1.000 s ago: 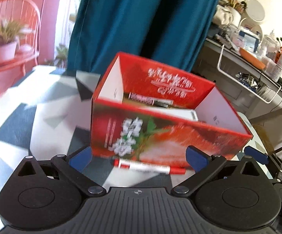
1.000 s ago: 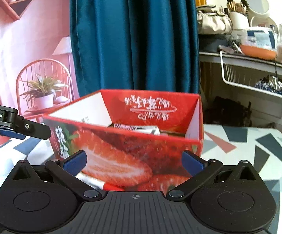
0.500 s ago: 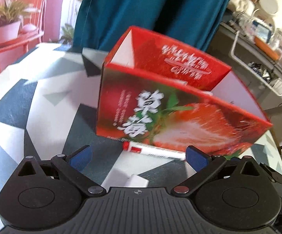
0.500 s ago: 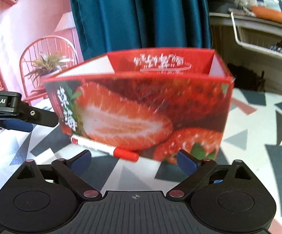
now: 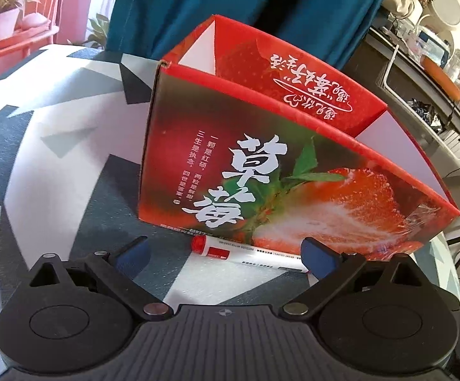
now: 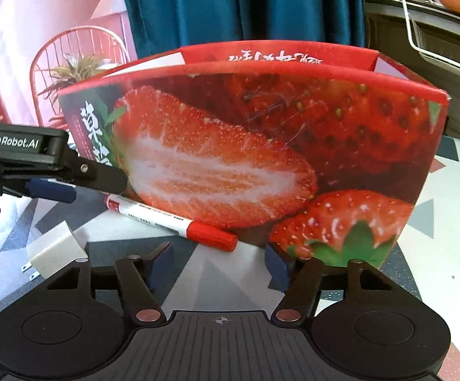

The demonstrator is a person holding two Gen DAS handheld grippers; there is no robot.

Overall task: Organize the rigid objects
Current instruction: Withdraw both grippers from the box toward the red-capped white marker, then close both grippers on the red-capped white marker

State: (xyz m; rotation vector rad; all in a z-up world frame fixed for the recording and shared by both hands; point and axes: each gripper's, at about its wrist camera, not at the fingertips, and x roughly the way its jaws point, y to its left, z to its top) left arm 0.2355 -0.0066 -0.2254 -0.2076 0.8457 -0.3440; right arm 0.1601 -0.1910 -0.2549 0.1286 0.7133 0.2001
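Note:
A red open-topped strawberry box [image 5: 280,171] stands on the patterned table [image 5: 49,146]; it also fills the right wrist view [image 6: 261,158]. A white marker with a red cap [image 5: 249,252] lies on the table against the box's front wall, also seen in the right wrist view [image 6: 169,219]. My left gripper [image 5: 225,254] is open and empty, low over the table, its fingers on either side of the marker. My right gripper [image 6: 219,265] is open and empty just in front of the marker's red cap. The box's inside is hidden.
A white plug adapter [image 6: 53,247] lies on the table left of my right gripper. The left gripper's body [image 6: 39,165] shows at the left of the right wrist view. A teal curtain [image 5: 246,9] hangs behind; a cluttered shelf with a wire basket [image 5: 427,95] stands right.
Both grippers have dropped lower and moved closer to the table in front of the box. The box's inside has gone out of view. The right gripper's fingers have narrowed somewhat.

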